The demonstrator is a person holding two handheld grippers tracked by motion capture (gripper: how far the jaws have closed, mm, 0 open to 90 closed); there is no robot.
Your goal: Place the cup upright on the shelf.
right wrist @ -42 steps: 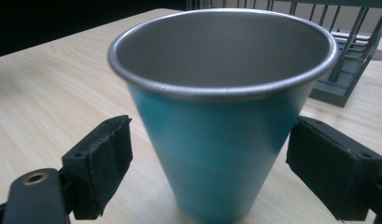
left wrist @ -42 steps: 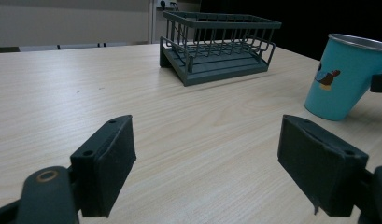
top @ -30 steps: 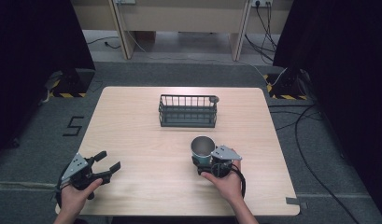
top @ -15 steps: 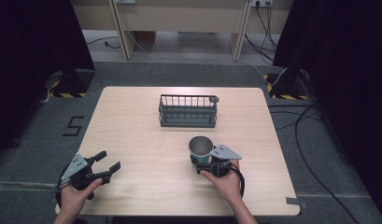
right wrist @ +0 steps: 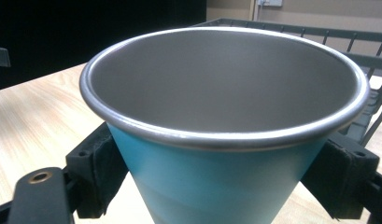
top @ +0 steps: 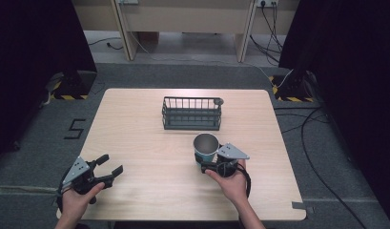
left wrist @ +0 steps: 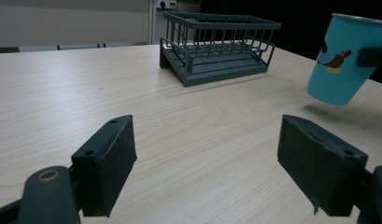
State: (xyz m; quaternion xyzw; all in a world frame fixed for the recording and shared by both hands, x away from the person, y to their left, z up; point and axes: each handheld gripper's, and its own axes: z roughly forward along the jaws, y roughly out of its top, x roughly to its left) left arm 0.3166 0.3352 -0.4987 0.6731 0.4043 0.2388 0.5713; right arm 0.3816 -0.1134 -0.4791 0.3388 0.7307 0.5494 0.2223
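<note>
A blue cup is clamped by the right gripper, lifted clear of the table, probably for the wire basket. Left gripper rests wide apart, empty.

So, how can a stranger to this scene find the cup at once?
Start at the dark wire basket in the middle of the wooden table. Nearer the person, the right gripper clamps a turquoise cup, lifted off the table. It alone is coloured, with steel inside and a cartoon print.
</note>
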